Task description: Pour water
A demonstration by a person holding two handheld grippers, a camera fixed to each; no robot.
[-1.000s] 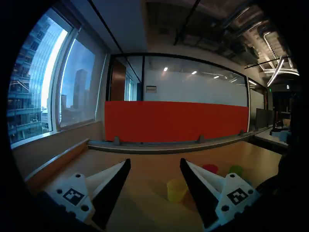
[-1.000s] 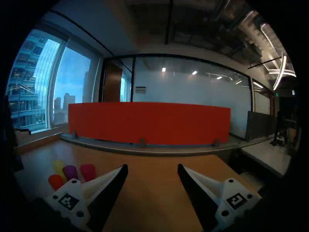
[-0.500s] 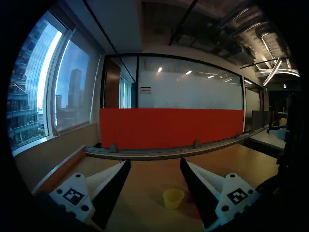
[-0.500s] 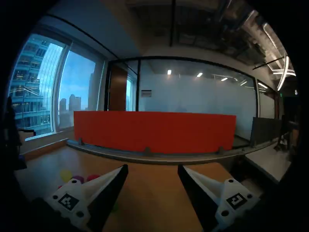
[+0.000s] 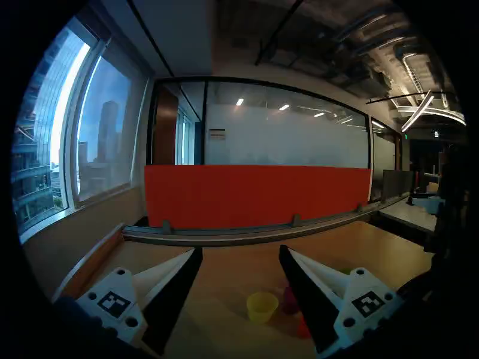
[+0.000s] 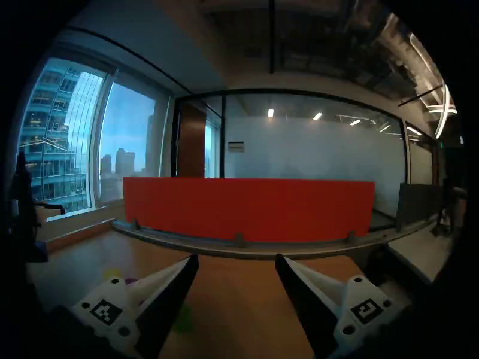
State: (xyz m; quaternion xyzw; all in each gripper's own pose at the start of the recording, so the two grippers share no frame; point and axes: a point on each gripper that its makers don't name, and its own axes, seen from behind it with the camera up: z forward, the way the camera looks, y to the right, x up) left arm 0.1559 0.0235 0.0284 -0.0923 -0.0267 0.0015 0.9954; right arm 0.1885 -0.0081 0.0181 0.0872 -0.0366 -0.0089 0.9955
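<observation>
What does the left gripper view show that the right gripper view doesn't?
Left gripper view: a yellow cup stands upright between the left gripper's open jaws, with a purple cup beside it. Right gripper view: a green cup peeks out beside one of the right gripper's open jaws. Both: wooden table, red divider, window.

Small plastic cups standing on a wooden tabletop (image 5: 239, 272)

In the left gripper view, a yellow cup (image 5: 261, 306) stands upright at about 6 o'clock, its mouth open upward and its sides tapering to a narrower base; whether it holds water cannot be told. Just beside it at its 2 o'clock is a dark magenta cup (image 5: 289, 299), partly hidden, and at its 4 o'clock a sliver of a red cup (image 5: 302, 328). In the right gripper view, yellow (image 6: 111, 274) and purple (image 6: 130, 280) rims show close together at 8 o'clock, and a blurred green cup (image 6: 184, 320) lies at 7 o'clock, apart from them.
</observation>
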